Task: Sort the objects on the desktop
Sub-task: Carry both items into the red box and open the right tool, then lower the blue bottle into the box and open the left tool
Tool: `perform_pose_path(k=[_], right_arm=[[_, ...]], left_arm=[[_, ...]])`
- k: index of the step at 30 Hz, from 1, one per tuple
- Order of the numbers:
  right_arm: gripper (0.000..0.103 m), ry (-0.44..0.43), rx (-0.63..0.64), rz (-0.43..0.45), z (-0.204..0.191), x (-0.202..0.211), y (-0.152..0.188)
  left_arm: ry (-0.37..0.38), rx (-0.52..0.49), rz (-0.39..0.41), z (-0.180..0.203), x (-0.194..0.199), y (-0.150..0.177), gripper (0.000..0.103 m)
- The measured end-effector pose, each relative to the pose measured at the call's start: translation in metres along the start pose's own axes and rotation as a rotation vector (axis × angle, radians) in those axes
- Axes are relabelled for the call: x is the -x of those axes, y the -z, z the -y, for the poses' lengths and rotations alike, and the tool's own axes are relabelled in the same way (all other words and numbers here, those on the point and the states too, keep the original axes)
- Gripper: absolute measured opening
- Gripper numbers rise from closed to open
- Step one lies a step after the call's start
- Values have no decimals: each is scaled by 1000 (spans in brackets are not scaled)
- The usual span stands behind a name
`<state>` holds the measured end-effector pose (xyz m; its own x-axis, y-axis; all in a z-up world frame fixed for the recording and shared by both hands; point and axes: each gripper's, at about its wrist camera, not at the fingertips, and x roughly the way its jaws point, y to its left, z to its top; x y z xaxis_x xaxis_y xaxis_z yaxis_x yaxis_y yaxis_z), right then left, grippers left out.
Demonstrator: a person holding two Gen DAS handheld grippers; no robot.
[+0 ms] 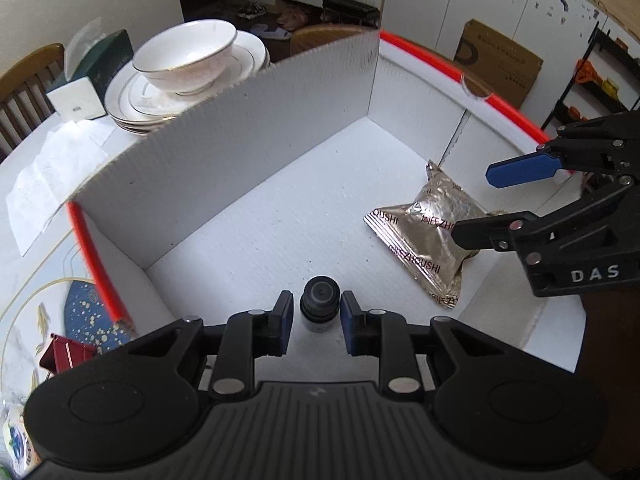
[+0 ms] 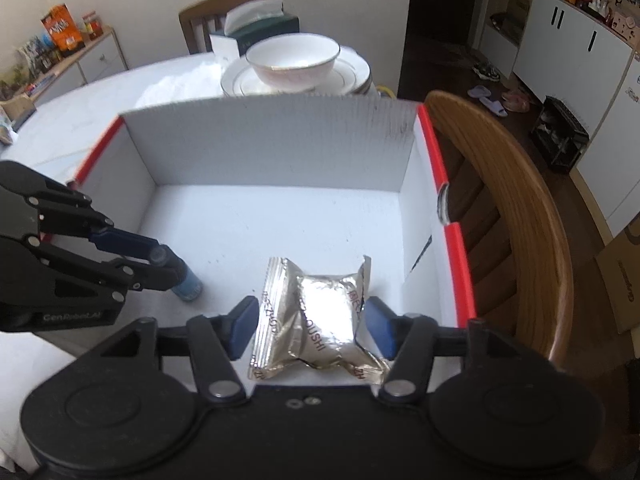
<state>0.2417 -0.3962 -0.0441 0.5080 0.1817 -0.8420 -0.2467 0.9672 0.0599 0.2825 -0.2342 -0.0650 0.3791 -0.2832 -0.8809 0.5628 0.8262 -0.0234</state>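
A white cardboard box (image 1: 248, 128) with a red rim holds two things. A small bottle with a black cap (image 1: 319, 308) stands on the box floor between the fingers of my left gripper (image 1: 316, 322); the jaws stand open with a thin gap on each side. A silver foil snack packet (image 2: 316, 320) lies on the floor between the fingers of my right gripper (image 2: 312, 328), which is open and not pressing it. In the right wrist view the bottle (image 2: 186, 280) shows at the left, under the left gripper. The packet also shows in the left wrist view (image 1: 428, 236).
Behind the box stand stacked white plates with a bowl (image 2: 292, 60) and a green tissue box (image 2: 260, 20). A wooden chair (image 2: 500, 208) stands beside the box's right wall. Papers (image 1: 52, 176) and a red clip (image 1: 64, 354) lie on the table at the left.
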Motion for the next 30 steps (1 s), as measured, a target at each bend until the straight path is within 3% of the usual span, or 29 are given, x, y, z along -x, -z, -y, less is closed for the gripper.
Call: perform_pose_path(k=[6, 7, 10, 21, 30], right_arm=[[66, -36, -2, 56, -2, 24, 1], [66, -45, 1, 67, -3, 28, 2], [74, -65, 14, 105, -8, 41, 3], [86, -77, 60, 203, -34, 73, 13], [93, -83, 66, 232, -65, 83, 24]], left_arm=[[-8, 37, 65, -2, 23, 8, 30], [-13, 39, 79, -1, 27, 9, 33], [-27, 42, 126, 2, 42, 15, 58], [-30, 87, 251, 8, 95, 47, 61], [-55, 118, 318, -8, 129, 85, 74]])
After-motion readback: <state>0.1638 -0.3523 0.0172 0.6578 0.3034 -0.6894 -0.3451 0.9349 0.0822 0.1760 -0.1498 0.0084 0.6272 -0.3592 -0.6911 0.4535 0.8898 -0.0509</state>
